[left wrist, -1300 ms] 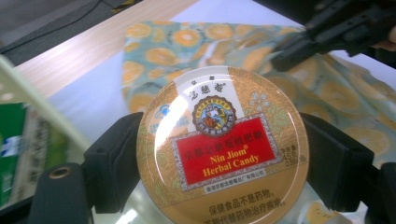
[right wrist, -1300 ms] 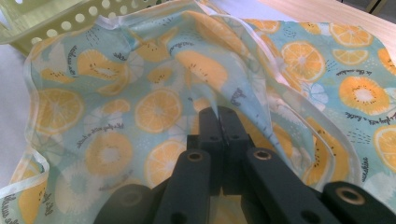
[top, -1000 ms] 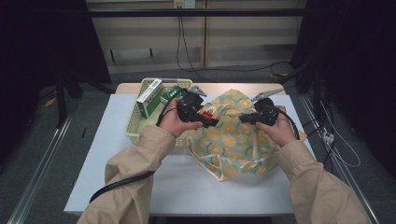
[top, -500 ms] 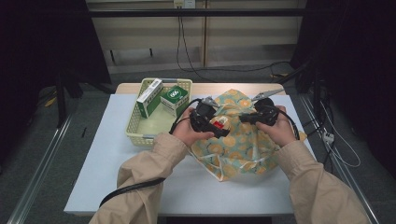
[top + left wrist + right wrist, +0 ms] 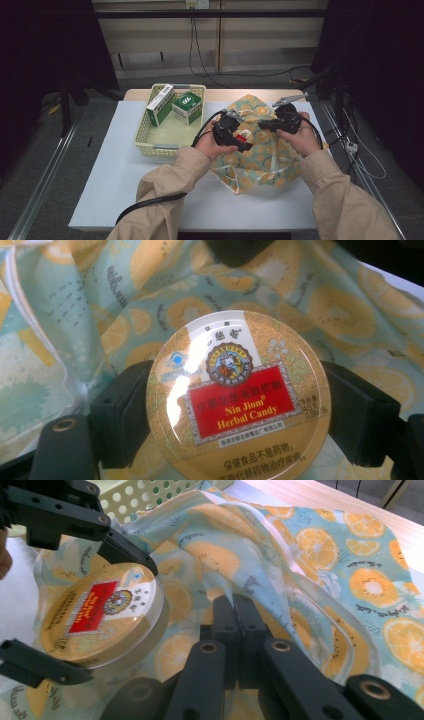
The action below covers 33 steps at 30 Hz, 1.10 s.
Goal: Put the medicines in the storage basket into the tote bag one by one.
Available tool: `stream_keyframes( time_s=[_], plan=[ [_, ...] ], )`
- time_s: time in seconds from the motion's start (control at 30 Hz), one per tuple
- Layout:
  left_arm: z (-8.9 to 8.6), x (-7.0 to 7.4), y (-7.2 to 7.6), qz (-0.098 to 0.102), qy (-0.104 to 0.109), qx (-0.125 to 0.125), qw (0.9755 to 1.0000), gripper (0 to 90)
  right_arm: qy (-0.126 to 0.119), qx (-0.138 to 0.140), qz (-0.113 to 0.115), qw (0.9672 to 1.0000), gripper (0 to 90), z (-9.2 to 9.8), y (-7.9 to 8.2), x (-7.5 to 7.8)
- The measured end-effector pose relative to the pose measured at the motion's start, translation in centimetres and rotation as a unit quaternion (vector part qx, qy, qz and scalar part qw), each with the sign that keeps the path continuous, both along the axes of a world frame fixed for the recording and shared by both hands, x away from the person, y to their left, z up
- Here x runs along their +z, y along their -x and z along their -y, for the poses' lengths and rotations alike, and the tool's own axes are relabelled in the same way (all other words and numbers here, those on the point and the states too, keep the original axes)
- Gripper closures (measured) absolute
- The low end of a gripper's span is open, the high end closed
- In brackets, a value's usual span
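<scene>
Left gripper: the left gripper (image 5: 239, 141) clamps a round candy tin (image 5: 239, 399) across its width, one black jaw pressed on each side of the rim; in the high view the tin's red label (image 5: 243, 137) peeks out at the jaw tips.
Right gripper: the right gripper (image 5: 235, 611) is pinched shut on a fold of the orange-print cloth bag (image 5: 320, 560), lifting its edge.
What changed: against the earlier high views, the left hand has carried the tin away from the yellow basket (image 5: 150, 131) and down over the bag; the right hand has kept its hold in place.
Meaning for the task: the work reads as packing the tin into the bag, and the carry looks nearly done, with lowering and release left.
Tin relative to grippers: held level between the left jaws, face up, directly over the bag cloth; in the right gripper view it sits just beside the raised fold.
Farther out: a white-and-green carton (image 5: 160, 104) and a green box (image 5: 187, 106) remain in the basket on the white table (image 5: 105, 180).
</scene>
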<state>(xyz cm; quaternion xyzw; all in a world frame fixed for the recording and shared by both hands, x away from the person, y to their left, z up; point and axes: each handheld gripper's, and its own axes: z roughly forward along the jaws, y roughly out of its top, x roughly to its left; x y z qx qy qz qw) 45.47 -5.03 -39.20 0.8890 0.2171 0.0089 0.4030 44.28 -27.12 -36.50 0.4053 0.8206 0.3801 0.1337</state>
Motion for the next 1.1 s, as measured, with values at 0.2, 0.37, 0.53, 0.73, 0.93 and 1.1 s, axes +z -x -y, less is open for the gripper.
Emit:
stream_keyframes(
  time_s=[0.2,0.37,0.53,0.73,0.93,1.1],
  plan=[
    [0.8,-0.8,-0.8,0.004,-0.002,0.009,0.9999,20.5,0.0,-0.002,0.006,1.0,90.0,0.4,0.0,0.5],
    [1.5,-1.4,-2.1,0.008,-0.006,0.028,0.9996,20.4,-0.006,-0.004,0.007,0.9999,90.0,0.5,0.0,0.7],
    [2.4,-1.9,-3.6,0.016,-0.015,0.037,0.9991,20.4,-0.009,-0.001,0.007,0.9999,90.0,0.6,0.0,0.9],
    [3.5,-2.6,-5.2,0.033,0.002,0.06,0.9976,19.7,-0.011,-0.006,0.004,0.9999,90.0,0.7,-0.3,0.6],
    [2.9,-2.0,-4.7,0.017,0.014,0.056,0.9982,15.0,-0.009,-0.011,0.0,0.9999,90.0,1.0,-0.3,0.2],
    [1.3,-0.6,-3.6,0.015,0.018,0.043,0.9988,14.4,-0.006,-0.012,-0.004,0.9999,90.0,0.7,-0.3,-0.1]
  ],
)
